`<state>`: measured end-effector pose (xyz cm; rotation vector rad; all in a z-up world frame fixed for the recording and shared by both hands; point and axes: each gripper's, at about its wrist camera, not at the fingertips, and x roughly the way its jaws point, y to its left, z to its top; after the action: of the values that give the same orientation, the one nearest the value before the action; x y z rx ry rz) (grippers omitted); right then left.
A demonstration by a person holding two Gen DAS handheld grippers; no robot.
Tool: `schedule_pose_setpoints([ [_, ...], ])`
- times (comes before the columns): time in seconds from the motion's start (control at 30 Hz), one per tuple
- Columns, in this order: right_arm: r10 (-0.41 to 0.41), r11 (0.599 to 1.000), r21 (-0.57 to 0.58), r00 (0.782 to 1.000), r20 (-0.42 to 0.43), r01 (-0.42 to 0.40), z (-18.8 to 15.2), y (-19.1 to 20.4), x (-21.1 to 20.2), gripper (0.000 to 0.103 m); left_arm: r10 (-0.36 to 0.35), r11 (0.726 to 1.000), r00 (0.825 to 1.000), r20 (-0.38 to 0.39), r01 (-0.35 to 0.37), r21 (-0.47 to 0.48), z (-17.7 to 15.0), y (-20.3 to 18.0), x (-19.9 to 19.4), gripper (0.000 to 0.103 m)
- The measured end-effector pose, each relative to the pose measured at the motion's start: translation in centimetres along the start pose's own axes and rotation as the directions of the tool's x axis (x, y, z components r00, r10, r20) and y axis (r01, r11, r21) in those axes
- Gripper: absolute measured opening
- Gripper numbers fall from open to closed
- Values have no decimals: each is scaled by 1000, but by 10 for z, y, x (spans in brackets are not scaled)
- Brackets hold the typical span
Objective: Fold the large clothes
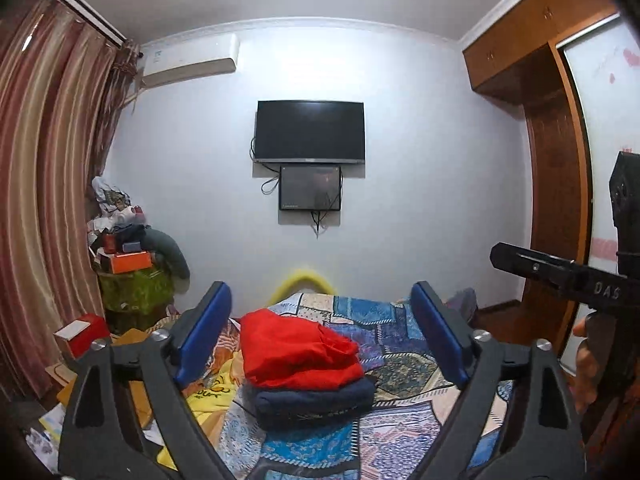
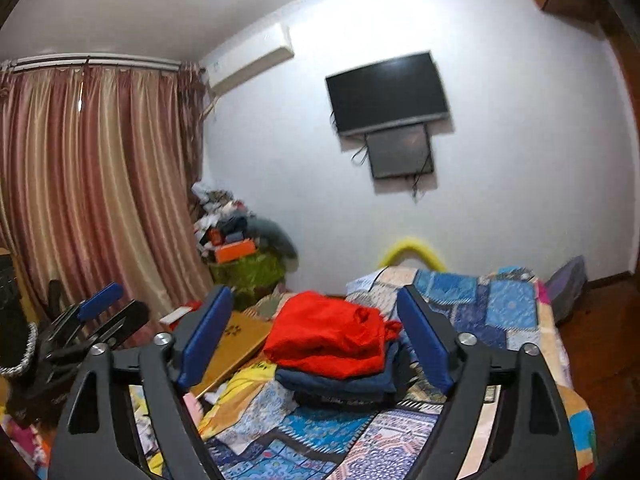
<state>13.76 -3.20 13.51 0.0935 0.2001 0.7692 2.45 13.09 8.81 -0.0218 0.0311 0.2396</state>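
Both hand-held grippers are raised above the bed [image 1: 404, 320]; left [image 1: 322, 332] and right [image 2: 316, 338] stand wide, nothing between the pads. A folded red garment [image 1: 298, 354] lies on a folded navy one [image 1: 316, 400], stacked near the bed's left edge on the quilt [image 2: 500, 304].

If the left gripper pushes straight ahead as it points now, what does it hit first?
Probably nothing near: the open left gripper points level, above the red folded garment on the stack. It likely passes over it toward the white wall, though depth is unclear.
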Motion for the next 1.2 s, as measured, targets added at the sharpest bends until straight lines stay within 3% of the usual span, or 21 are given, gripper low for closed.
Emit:
schedule_pose_setpoints([
  [0.13,-69,997,-36,997,43,70,-7,10,-5,103,31,999,999,27,-31,-26,-4,-1,-14,102],
  [1.2,-86,995,-61,996,-39,84,-20,18,-10,103,66,992,997,-46,-71,-109,-25,17,-11,102],
])
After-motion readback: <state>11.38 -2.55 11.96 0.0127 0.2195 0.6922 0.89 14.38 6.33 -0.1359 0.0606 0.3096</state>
